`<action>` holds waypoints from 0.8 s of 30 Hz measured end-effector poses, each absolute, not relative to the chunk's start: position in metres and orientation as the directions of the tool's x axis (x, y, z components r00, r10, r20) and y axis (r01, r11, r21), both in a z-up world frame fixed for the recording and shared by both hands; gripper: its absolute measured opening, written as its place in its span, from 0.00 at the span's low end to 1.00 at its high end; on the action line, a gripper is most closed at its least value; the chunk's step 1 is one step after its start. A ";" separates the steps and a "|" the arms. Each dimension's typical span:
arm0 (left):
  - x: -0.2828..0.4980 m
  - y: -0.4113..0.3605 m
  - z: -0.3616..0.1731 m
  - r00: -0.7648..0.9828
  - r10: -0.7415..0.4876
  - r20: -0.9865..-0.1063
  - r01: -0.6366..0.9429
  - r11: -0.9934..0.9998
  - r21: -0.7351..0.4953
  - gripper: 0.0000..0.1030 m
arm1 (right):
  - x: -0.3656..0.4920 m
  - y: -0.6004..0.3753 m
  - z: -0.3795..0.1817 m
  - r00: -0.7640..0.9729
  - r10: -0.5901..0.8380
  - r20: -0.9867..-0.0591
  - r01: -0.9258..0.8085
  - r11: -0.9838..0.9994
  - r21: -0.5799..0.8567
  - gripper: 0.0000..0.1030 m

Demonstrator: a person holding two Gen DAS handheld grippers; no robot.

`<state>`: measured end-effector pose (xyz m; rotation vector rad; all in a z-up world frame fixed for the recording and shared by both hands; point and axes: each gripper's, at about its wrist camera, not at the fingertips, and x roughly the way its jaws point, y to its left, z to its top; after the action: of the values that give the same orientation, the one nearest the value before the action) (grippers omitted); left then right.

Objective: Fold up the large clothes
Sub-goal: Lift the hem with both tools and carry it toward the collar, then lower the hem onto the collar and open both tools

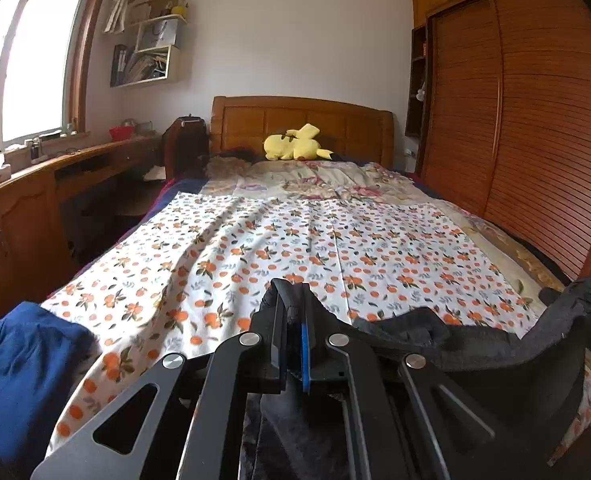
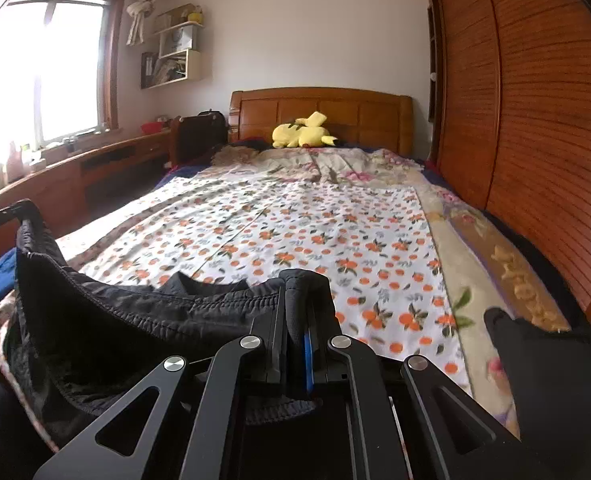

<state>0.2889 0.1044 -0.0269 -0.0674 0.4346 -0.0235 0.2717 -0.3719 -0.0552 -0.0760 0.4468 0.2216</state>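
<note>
Dark garment [image 2: 143, 320] stretched sagging between both grippers; hanging over the orange-print sheet [image 2: 315, 232].

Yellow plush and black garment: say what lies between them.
Both views show bedding only: orange-print sheet, then floral quilt, between plush and garment.

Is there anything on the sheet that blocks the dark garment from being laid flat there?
Nothing visible does. Both grippers, left and right, are shut on the dark garment, and the orange-print sheet ahead is bare. The yellow plush lies far off at the headboard.
</note>
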 end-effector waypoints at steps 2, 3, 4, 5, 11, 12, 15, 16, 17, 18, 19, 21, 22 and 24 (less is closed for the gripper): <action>0.305 0.102 -0.031 0.908 -0.034 -0.417 0.006 0.998 -0.068 0.05 | 0.282 -0.371 -0.055 0.882 0.190 -0.432 -0.227 0.973 -0.035 0.04; 0.309 0.101 -0.032 0.908 -0.033 -0.418 0.005 0.998 -0.067 0.05 | 0.286 -0.370 -0.056 0.882 0.189 -0.430 -0.228 0.973 -0.038 0.04; 0.316 0.098 -0.034 0.908 -0.031 -0.418 0.005 0.998 -0.063 0.05 | 0.290 -0.370 -0.057 0.884 0.187 -0.428 -0.226 0.973 -0.041 0.04; 0.321 0.097 -0.036 0.908 -0.029 -0.417 0.005 0.998 -0.059 0.05 | 0.295 -0.370 -0.057 0.885 0.184 -0.429 -0.224 0.974 -0.045 0.04; 0.351 0.096 -0.054 0.905 -0.037 -0.423 0.011 0.998 -0.065 0.06 | 0.322 -0.369 -0.068 0.882 0.163 -0.441 -0.208 0.977 -0.056 0.04; 0.353 0.096 -0.056 0.905 -0.039 -0.424 0.012 0.998 -0.065 0.06 | 0.326 -0.368 -0.071 0.882 0.159 -0.444 -0.205 0.977 -0.057 0.04; 0.362 0.096 -0.067 0.903 -0.043 -0.428 0.018 0.998 -0.063 0.06 | 0.335 -0.364 -0.077 0.879 0.152 -0.452 -0.201 0.977 -0.064 0.04; 0.364 0.097 -0.070 0.902 -0.046 -0.430 0.019 0.998 -0.066 0.06 | 0.339 -0.363 -0.080 0.877 0.147 -0.457 -0.200 0.977 -0.068 0.04; 0.367 0.099 -0.074 0.900 -0.050 -0.432 0.021 0.997 -0.070 0.06 | 0.342 -0.361 -0.082 0.876 0.144 -0.461 -0.198 0.978 -0.071 0.04; 0.369 0.100 -0.077 0.899 -0.052 -0.434 0.023 0.997 -0.073 0.06 | 0.347 -0.360 -0.085 0.874 0.140 -0.466 -0.197 0.978 -0.075 0.04; 0.371 0.102 -0.081 0.898 -0.055 -0.437 0.023 0.997 -0.077 0.06 | 0.350 -0.359 -0.087 0.872 0.136 -0.470 -0.195 0.978 -0.078 0.04; 0.376 0.106 -0.087 0.896 -0.057 -0.441 0.022 0.996 -0.084 0.06 | 0.356 -0.357 -0.090 0.871 0.131 -0.473 -0.192 0.978 -0.082 0.04; 0.378 0.107 -0.089 0.895 -0.057 -0.443 0.021 0.996 -0.087 0.06 | 0.359 -0.356 -0.092 0.872 0.128 -0.473 -0.189 0.978 -0.084 0.04; 0.381 0.111 -0.093 0.893 -0.057 -0.447 0.017 0.995 -0.093 0.07 | 0.366 -0.354 -0.094 0.870 0.124 -0.477 -0.186 0.979 -0.086 0.04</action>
<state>0.3811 0.1111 -0.0928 -0.0878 0.4664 -0.0385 0.3661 -0.3539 -0.0943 -0.1307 0.4896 0.1624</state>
